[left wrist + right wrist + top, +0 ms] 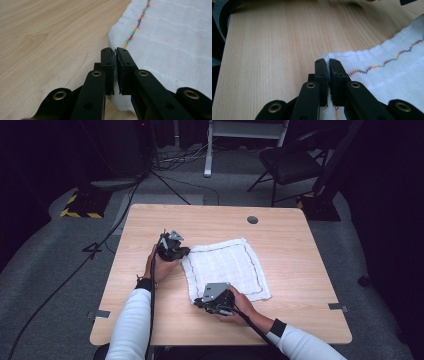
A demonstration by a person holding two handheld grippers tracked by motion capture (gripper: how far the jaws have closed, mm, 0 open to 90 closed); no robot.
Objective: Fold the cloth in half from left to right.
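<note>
On table (150, 285), high view: white cloth (227, 265) is lying flat, centre; corners at 9 and 7 o'clock being gripped. Left gripper (115, 51) view: cloth edge being pinched. Right gripper (327, 61) view: corner being clamped. Folding is judged pending.

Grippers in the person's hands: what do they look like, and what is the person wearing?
Both the left gripper and the right gripper are black, each topped by a grey three-cornered plate and trailing a black cable. Their flat black fingers hang on arms with brass-coloured rivets. The person wears white sleeves with dark cuffs.
</note>
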